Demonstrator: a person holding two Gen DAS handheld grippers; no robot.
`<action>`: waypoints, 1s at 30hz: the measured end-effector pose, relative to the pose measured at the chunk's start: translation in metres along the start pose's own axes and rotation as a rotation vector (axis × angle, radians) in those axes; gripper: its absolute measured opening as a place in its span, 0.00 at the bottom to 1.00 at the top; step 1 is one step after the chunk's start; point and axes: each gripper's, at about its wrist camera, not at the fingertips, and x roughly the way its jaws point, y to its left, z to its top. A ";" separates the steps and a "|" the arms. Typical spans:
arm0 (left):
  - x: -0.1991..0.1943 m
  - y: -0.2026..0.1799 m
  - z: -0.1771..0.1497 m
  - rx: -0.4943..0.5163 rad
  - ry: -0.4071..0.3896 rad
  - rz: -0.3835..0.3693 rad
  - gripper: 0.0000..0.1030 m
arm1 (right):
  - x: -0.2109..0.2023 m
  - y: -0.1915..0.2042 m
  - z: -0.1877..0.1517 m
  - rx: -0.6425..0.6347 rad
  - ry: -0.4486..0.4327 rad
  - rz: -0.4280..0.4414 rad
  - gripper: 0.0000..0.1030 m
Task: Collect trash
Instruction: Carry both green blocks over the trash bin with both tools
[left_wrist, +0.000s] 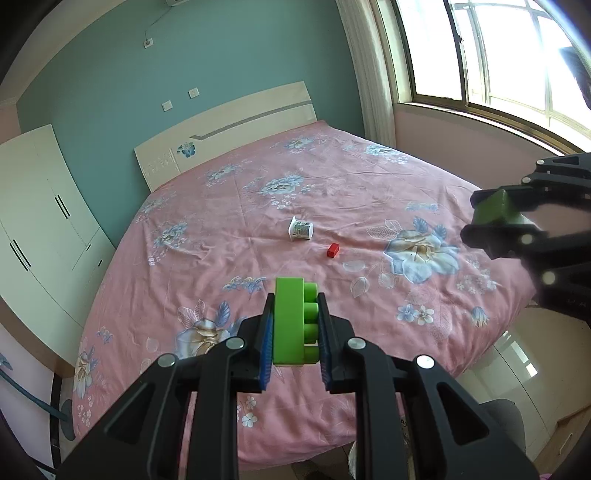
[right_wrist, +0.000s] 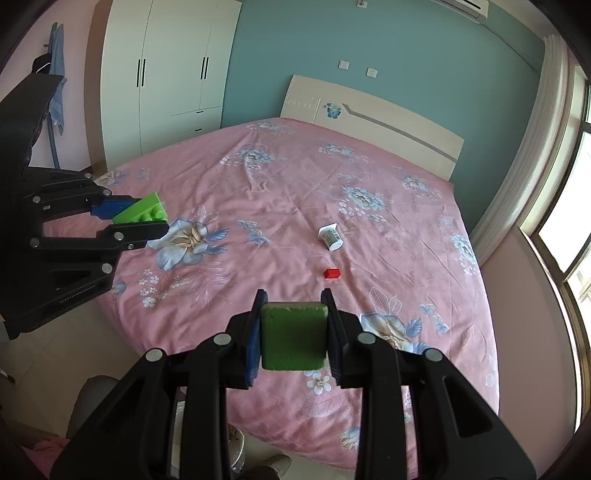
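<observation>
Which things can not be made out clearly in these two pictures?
- Label on the white cup: too small to read in both views.
- Red block: too small to show studs or markings.
- Dark green block in the right gripper: its sides are hidden by the pads.
- Floor below the bed: hidden by both grippers' frames.

Both my wrist cameras look from the foot of the bed (left_wrist: 332, 177) toward its headboard (right_wrist: 369, 110), held high and well back; both share the bedspread, each catching the other hand-held gripper.
</observation>
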 end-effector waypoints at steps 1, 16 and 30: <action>0.001 -0.001 -0.005 -0.002 0.010 -0.005 0.22 | -0.001 0.003 -0.003 -0.005 0.002 0.005 0.30; 0.036 -0.023 -0.069 0.020 0.143 -0.049 0.22 | 0.029 0.046 -0.061 -0.049 0.106 0.099 0.30; 0.077 -0.049 -0.117 0.042 0.260 -0.111 0.22 | 0.087 0.060 -0.122 -0.045 0.256 0.152 0.30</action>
